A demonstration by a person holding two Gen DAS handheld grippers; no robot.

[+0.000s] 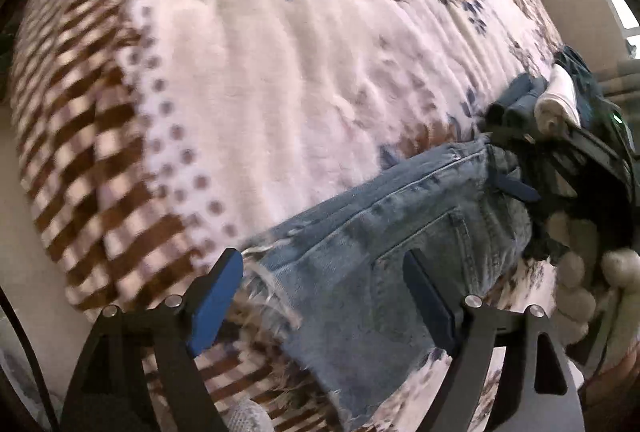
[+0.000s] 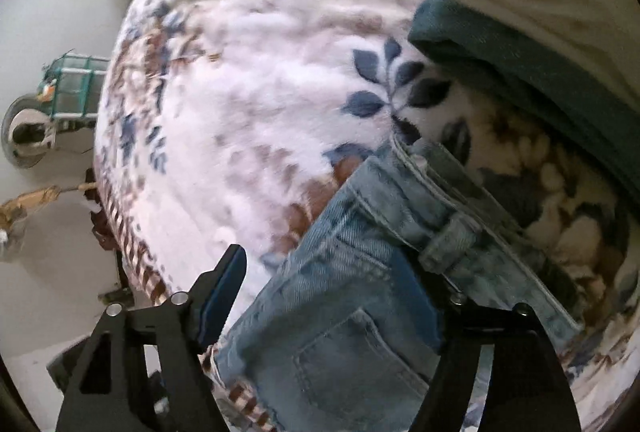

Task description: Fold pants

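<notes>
Light blue denim pants (image 1: 384, 232) with frayed hems lie folded on a floral blanket (image 1: 260, 80). My left gripper (image 1: 324, 296) is open, its blue-padded fingers (image 1: 216, 304) straddling the frayed hem end just above the denim. My right gripper (image 1: 560, 168) shows in the left wrist view at the waistband end. In the right wrist view the pants (image 2: 352, 312) fill the lower middle, waistband and belt loop to the right. My right gripper (image 2: 340, 296) is open, its left finger (image 2: 224, 296) beside the denim, the right finger partly hidden under the waistband.
A stack of folded clothes (image 1: 552, 100), dark teal and white, sits on the blanket near the waistband; it also shows in the right wrist view (image 2: 520, 32). The bed edge and pale floor (image 2: 52, 12) with small clutter lie to the left.
</notes>
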